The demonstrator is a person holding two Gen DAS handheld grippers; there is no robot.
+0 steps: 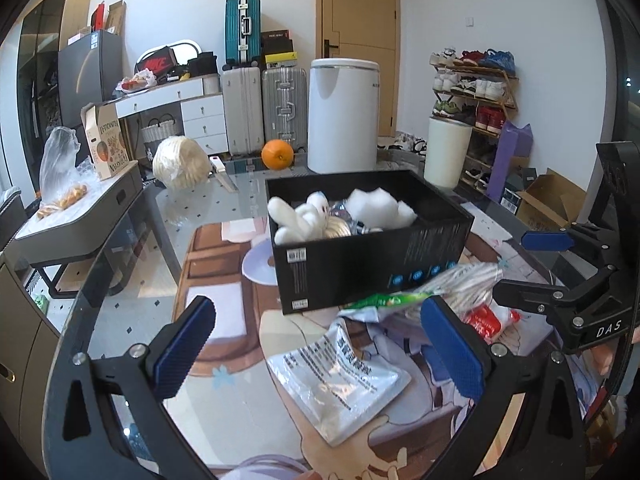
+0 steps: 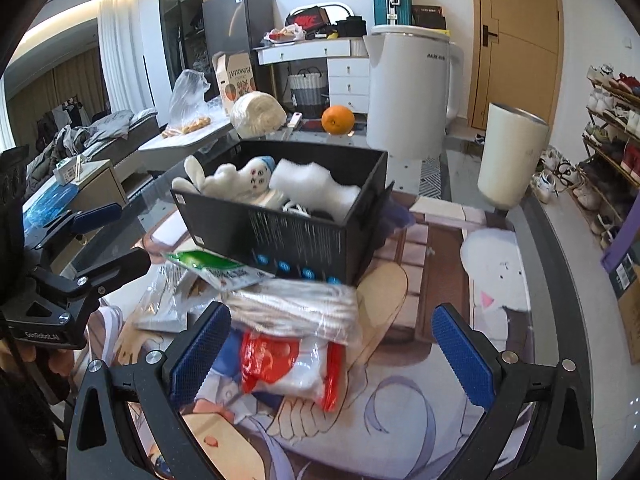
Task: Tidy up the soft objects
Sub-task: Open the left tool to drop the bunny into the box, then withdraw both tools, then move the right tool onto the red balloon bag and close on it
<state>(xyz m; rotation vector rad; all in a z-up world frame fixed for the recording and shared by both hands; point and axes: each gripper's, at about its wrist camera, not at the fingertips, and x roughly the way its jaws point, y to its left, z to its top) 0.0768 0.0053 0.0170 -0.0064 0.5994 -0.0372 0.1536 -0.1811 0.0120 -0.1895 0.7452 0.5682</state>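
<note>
rope bundle [image 2: 296, 308] lies crosswise before the black box [image 2: 288, 236]; left gripper [image 1: 316, 344] and right gripper [image 2: 332, 344] gape, empty.

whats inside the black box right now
Inside the black box: a white plush toy lying beside a white foam block, with some white cord and plastic partly showing beneath. Anything deeper is hidden by them and the box walls.

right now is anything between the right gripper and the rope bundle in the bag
Nothing visible. The right gripper is open, and the bagged rope bundle lies on the table just ahead, partly between its fingers. The black box sits behind the bundle, not in the way.
</note>
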